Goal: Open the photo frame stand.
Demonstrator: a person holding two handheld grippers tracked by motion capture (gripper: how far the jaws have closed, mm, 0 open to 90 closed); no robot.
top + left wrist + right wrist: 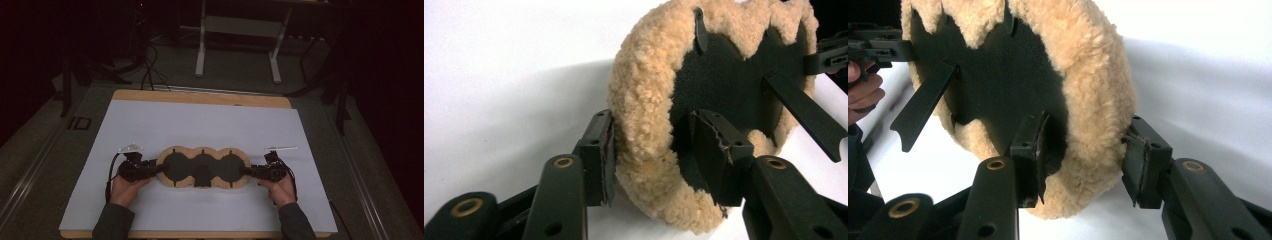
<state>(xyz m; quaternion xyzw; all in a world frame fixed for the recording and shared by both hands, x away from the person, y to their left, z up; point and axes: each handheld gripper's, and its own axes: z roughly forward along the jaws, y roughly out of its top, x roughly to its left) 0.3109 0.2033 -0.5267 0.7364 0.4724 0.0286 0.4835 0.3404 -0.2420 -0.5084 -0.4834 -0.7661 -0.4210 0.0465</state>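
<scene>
Fleece pad [203, 169] — three joined rounds of curly tan pile with a flat black backing — lies on the white sheet [200, 125] between your hands. Your left gripper [659, 150] and right gripper [1085, 155] each clamp one fluffy end.

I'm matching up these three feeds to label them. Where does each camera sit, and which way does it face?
High view: above the person's side, looking forward and down on the table; forearms, both hands and grippers show.
Left gripper view: rides the left gripper, looking along its jaws at the fleece pad.
Right gripper view: rides the right gripper, facing the pad's other end; the other hand shows.
Shared: both gripper views show the pad's black strap.
</scene>
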